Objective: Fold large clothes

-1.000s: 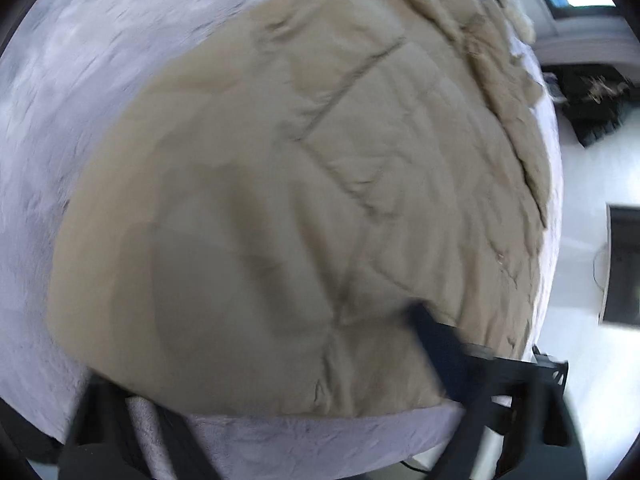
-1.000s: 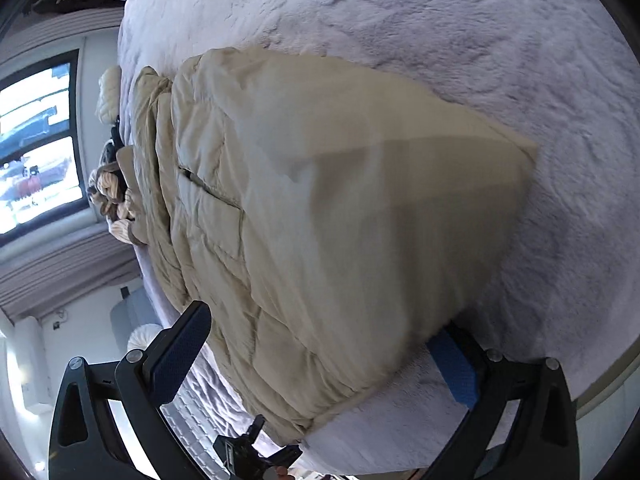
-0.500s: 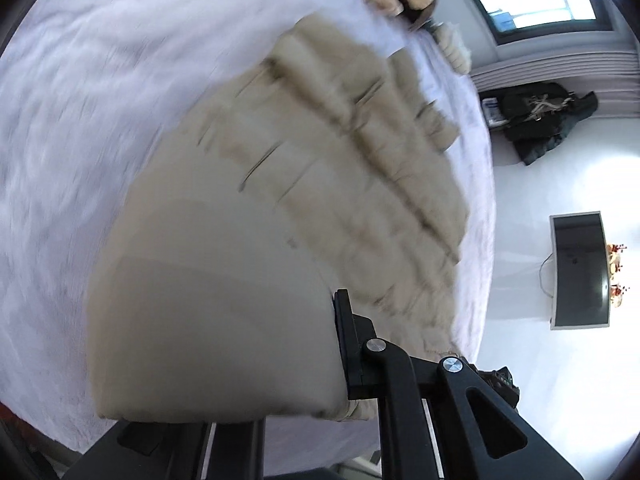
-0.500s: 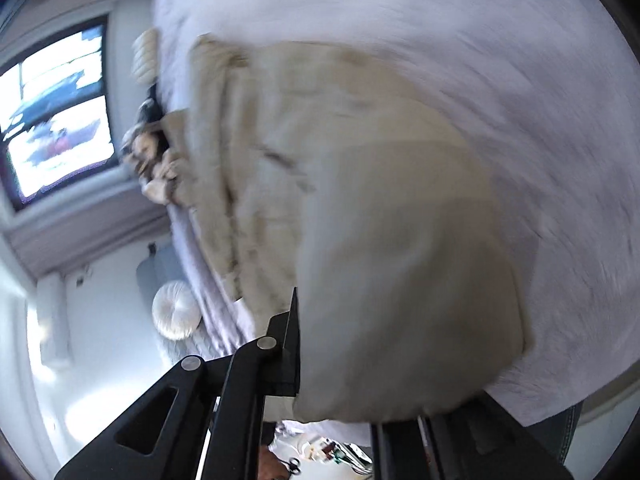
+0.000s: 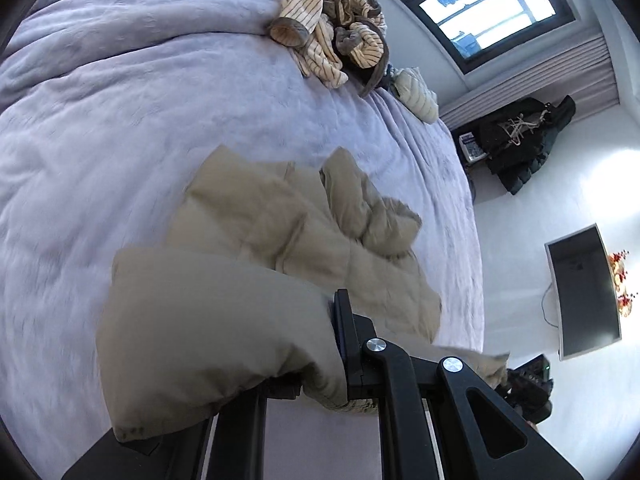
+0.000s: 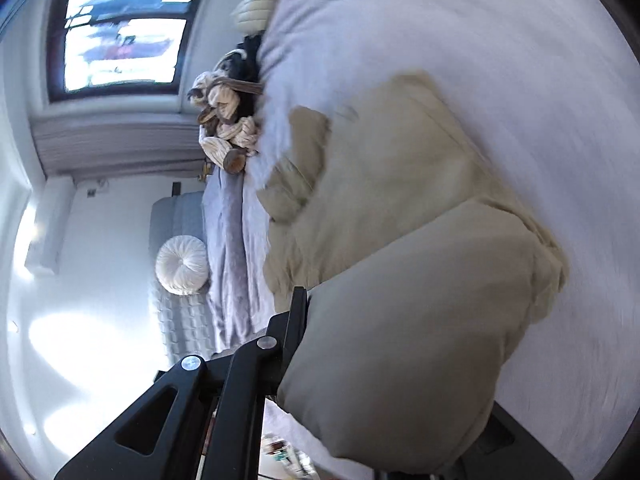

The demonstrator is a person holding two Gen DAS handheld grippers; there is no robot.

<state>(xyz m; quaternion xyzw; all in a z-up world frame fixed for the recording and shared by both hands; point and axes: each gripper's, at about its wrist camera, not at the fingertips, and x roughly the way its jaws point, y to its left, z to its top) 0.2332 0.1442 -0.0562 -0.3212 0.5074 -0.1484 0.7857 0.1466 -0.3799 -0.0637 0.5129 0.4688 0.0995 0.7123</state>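
Both grippers' jaws clamped on beige puffer jacket [image 5: 224, 320] above lavender bed [image 5: 120, 120].

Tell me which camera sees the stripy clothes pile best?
The left wrist view. There the striped clothes pile lies sharp and whole on the lilac bedspread, below the window. The right wrist view shows the same pile turned sideways at the bed's edge, smaller and blurrier.
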